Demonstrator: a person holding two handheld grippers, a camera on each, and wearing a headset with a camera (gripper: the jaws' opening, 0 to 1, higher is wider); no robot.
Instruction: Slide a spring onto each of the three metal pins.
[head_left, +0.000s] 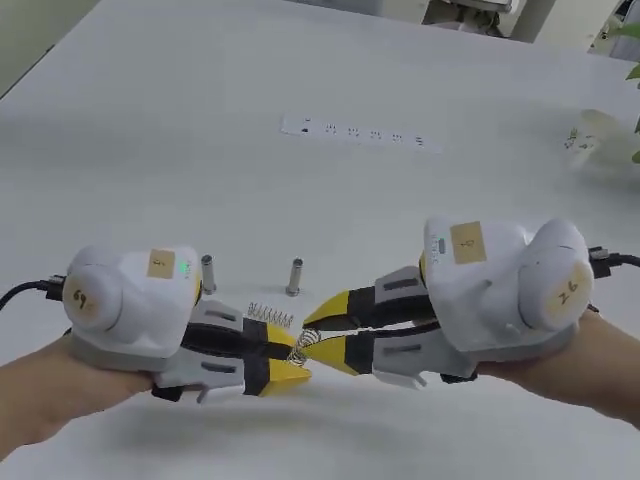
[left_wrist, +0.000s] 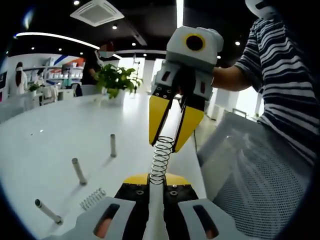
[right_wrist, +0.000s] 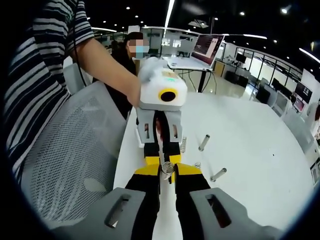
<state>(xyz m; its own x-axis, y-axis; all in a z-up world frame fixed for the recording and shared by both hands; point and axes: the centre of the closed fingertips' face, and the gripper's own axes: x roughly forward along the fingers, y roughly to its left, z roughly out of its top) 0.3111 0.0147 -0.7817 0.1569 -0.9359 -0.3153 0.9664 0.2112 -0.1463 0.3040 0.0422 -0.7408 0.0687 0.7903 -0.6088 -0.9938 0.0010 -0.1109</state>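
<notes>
A short steel spring (head_left: 302, 347) is stretched between the two grippers just above the white table (head_left: 200, 150). My left gripper (head_left: 294, 360) is shut on one end; in the left gripper view the spring (left_wrist: 161, 159) rises from its jaws (left_wrist: 157, 181). My right gripper (head_left: 313, 334) pinches the other end, its yellow tips (left_wrist: 168, 145) touching the coil on both sides. Three metal pins (left_wrist: 113, 145) (left_wrist: 78, 171) (left_wrist: 48, 211) stand upright on the table, bare. A second spring (head_left: 268, 315) lies loose near them.
A white power strip (head_left: 360, 132) lies further back on the table. A potted plant (left_wrist: 116, 79) stands at the table's far end, and a laptop (right_wrist: 207, 49) sits on another desk. A grey mesh chair (left_wrist: 250, 165) is beside the table edge.
</notes>
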